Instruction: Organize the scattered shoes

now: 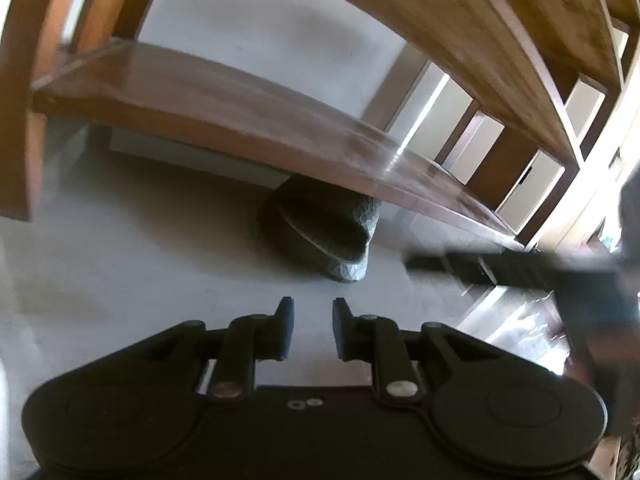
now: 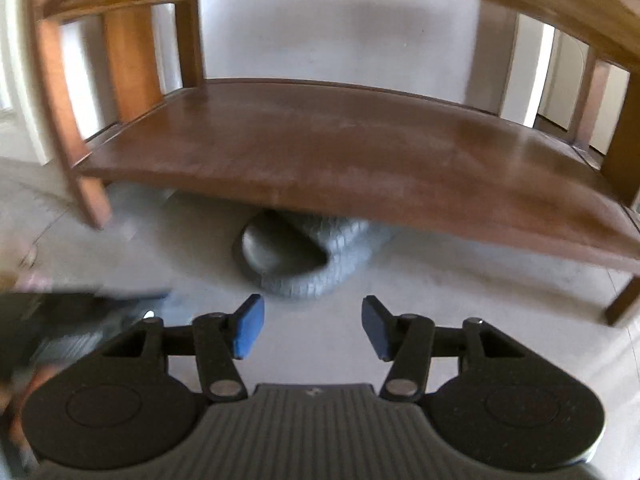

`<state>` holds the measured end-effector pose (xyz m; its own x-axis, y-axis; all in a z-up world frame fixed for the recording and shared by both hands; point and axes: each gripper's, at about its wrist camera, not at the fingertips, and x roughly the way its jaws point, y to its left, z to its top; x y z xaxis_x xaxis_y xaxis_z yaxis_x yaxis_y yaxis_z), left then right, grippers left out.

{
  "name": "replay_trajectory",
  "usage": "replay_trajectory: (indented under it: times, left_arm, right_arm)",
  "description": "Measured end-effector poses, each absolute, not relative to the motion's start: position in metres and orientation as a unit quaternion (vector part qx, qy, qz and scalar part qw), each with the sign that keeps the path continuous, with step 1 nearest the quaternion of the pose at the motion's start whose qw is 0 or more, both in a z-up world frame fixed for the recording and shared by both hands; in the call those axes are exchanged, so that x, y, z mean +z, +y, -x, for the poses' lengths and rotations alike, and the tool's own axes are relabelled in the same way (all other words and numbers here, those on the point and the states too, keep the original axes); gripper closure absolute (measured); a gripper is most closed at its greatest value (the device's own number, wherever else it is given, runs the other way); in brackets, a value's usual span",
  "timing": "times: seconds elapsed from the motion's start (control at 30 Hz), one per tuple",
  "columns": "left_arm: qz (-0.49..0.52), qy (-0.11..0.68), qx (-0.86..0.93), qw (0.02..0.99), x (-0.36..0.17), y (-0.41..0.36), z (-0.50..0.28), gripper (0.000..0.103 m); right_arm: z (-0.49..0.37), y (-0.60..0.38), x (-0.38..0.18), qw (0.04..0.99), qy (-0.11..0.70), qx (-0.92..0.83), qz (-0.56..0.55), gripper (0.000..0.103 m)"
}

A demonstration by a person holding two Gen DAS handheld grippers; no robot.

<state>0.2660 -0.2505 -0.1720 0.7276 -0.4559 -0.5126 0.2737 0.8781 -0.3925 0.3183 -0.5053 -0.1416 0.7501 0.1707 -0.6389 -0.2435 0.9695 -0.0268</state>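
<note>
Under the front edge of the wooden bench's lower shelf (image 2: 340, 152), a dark grey textured slipper (image 2: 296, 260) lies on the pale floor (image 2: 460, 300), its toe tucked beneath the shelf and its heel end exposed. Judged step: approach, prior to pickup. The right gripper (image 2: 313, 326) stands spread and empty, near the slipper. The left gripper (image 1: 313, 330) is parted narrowly, also empty. The next move calls for closing on the exposed heel rim. No brand, label or writing is legible.
</note>
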Motion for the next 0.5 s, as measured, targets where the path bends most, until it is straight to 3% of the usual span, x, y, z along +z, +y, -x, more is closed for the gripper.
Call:
replay_trajectory:
  times: [0.07,0.27,0.5]
  left_arm:
    - [0.141,0.311,-0.197,0.919,-0.17,-0.249,-0.264,0.078]
    - [0.155,0.31,-0.188,0.919,-0.168,-0.24,-0.265,0.077]
    - [0.271,0.292,-0.22,0.89,-0.16,-0.253,-0.305,0.076]
  right_arm:
    - [-0.336,-0.495,-0.136,0.936,0.329,0.103,0.073,0.045]
    - [-0.37,-0.488,-0.143,0.892,0.43,0.13,0.045,0.044]
    - [-0.342,-0.512,-0.158,0.877,0.464,0.12,0.032,0.045]
